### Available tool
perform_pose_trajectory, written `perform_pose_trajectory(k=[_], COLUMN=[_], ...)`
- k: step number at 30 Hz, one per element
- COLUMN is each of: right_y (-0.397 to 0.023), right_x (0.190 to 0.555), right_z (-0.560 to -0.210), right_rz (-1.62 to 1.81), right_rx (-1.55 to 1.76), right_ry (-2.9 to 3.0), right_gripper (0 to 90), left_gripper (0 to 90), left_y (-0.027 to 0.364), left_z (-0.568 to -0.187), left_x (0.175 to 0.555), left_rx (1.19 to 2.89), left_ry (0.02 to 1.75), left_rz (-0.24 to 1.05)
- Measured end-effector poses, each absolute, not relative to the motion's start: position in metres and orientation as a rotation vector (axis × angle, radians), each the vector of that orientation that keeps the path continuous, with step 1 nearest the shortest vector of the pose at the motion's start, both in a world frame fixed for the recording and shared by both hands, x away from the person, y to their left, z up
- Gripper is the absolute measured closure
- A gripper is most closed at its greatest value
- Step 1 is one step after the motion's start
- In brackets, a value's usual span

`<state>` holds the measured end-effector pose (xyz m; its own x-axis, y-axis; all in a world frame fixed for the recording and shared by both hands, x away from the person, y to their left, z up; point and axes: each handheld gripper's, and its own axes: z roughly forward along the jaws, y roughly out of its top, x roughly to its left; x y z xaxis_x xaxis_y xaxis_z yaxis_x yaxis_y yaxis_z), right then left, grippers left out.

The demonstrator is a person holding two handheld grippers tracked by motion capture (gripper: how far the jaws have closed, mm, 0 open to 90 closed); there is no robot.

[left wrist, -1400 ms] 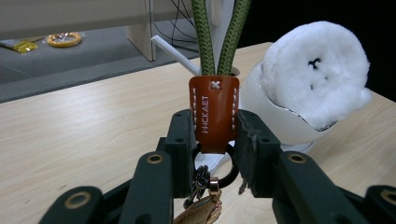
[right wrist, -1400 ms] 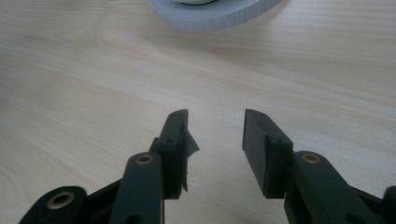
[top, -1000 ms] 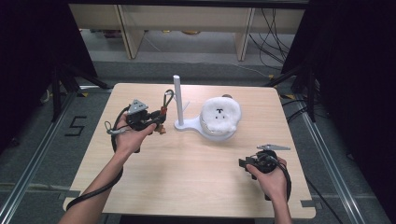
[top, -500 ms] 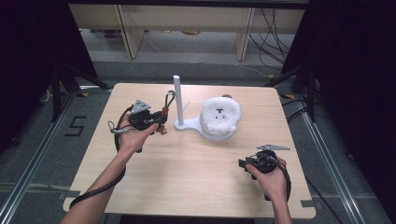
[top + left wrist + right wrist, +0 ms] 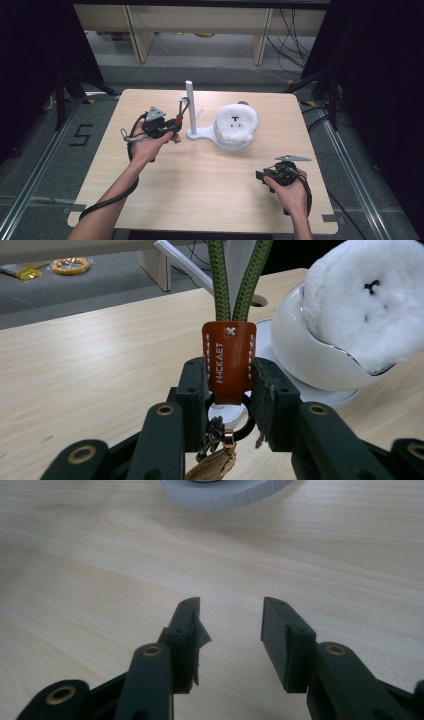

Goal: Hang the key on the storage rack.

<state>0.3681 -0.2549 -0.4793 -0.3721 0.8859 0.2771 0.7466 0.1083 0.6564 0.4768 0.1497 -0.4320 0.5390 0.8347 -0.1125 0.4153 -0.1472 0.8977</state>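
My left gripper [image 5: 229, 386] is shut on the orange leather tab [image 5: 229, 360] of a keychain. The tab's green cord loop [image 5: 235, 277] runs up out of the left gripper view, and a metal ring and clasp [image 5: 220, 432] hang under it. In the high view that gripper [image 5: 172, 131] is held just left of a white post [image 5: 190, 105], with the cord loop [image 5: 183, 106] close beside the post; I cannot tell whether they touch. My right gripper [image 5: 260, 176] rests low near the table's front right. Its jaws [image 5: 230, 625] stand open over bare wood.
The post rises from a white base [image 5: 200, 134] joined to a white bowl [image 5: 227, 141], which holds a fluffy white ball [image 5: 236, 121] with small black marks. A light wooden table [image 5: 200, 190] carries everything. Dark floor, shelving and cables surround it.
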Motion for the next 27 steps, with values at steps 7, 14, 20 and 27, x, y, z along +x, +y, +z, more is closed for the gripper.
perform_pose_trajectory(k=[7,14,20,27], right_y=[-0.252,-0.253,-0.252,-0.253], right_x=[0.367,0.366,0.365,0.367], right_z=[-0.479,-0.479,-0.479,-0.481], right_rz=[1.118,1.110,1.112,1.121], right_rx=[1.680,1.692,1.719,1.694], right_ry=[2.189,2.187,2.191,2.181], right_gripper=[59.8,59.5,59.3,59.1], left_gripper=[67.3,67.0,66.3,58.1], left_y=[0.146,0.142,0.140,0.140], left_z=[-0.434,-0.437,-0.438,-0.440], left_x=[0.482,0.487,0.489,0.490], left_rx=[1.772,1.786,1.800,1.819], left_ry=[1.054,1.048,1.041,1.054], left_rz=[0.536,0.562,0.576,0.610])
